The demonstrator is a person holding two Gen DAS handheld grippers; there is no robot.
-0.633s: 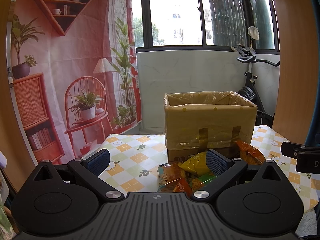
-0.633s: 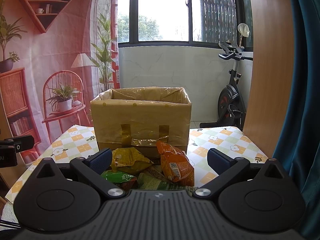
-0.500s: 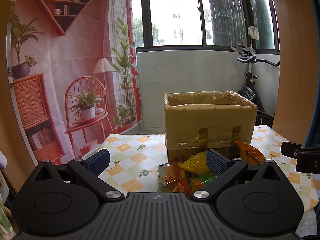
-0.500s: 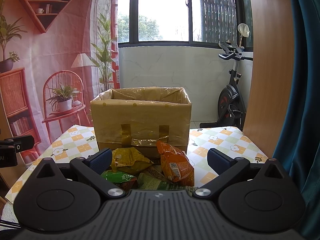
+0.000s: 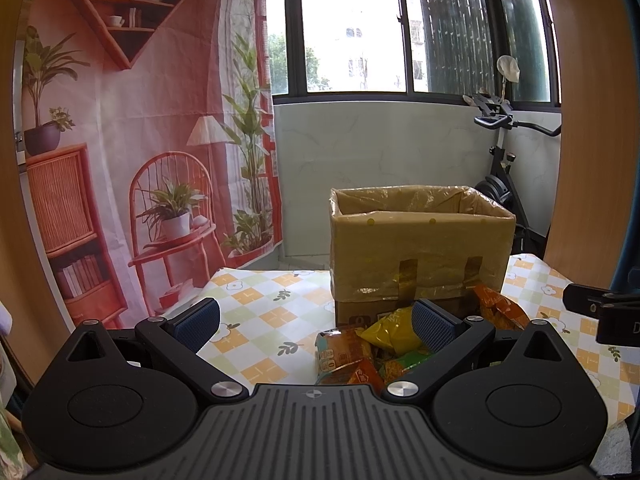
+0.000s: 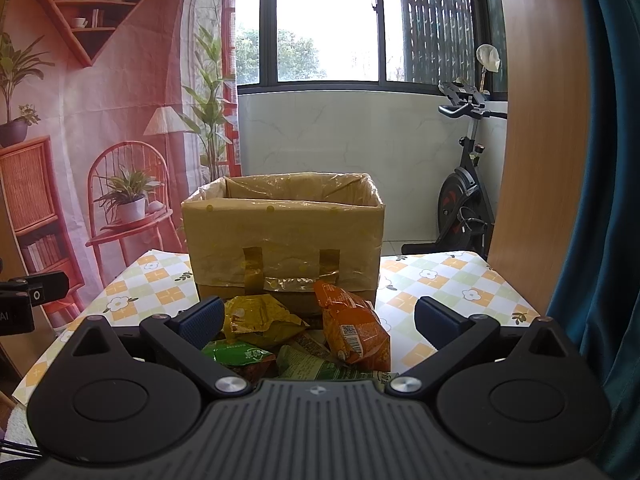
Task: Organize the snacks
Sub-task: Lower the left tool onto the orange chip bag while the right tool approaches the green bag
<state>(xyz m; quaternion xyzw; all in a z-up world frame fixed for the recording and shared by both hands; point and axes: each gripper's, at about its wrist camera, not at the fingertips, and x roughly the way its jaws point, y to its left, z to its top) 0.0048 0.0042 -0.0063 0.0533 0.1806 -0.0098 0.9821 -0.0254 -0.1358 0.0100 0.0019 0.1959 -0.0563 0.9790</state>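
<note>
Left wrist view: the left gripper point(image 5: 316, 316) gapes wide, holding nothing; the snack packets point(image 5: 372, 344) lie at 5 o'clock, touching the front of the cardboard box point(image 5: 420, 248)

Right wrist view: the right gripper point(image 6: 318, 316) is equally spread and empty, the orange packet point(image 6: 352, 328) between its fingers. Judged: nothing picked yet; next, descend onto one packet and close, then lift over the box rim

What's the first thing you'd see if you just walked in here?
Probably the big cardboard box, lined with plastic, standing in the middle of the checkered table. Right in front of it lies a bright pile of snack packets, orange, yellow and green. Both grippers, left and right, hang open near the pile.
</note>
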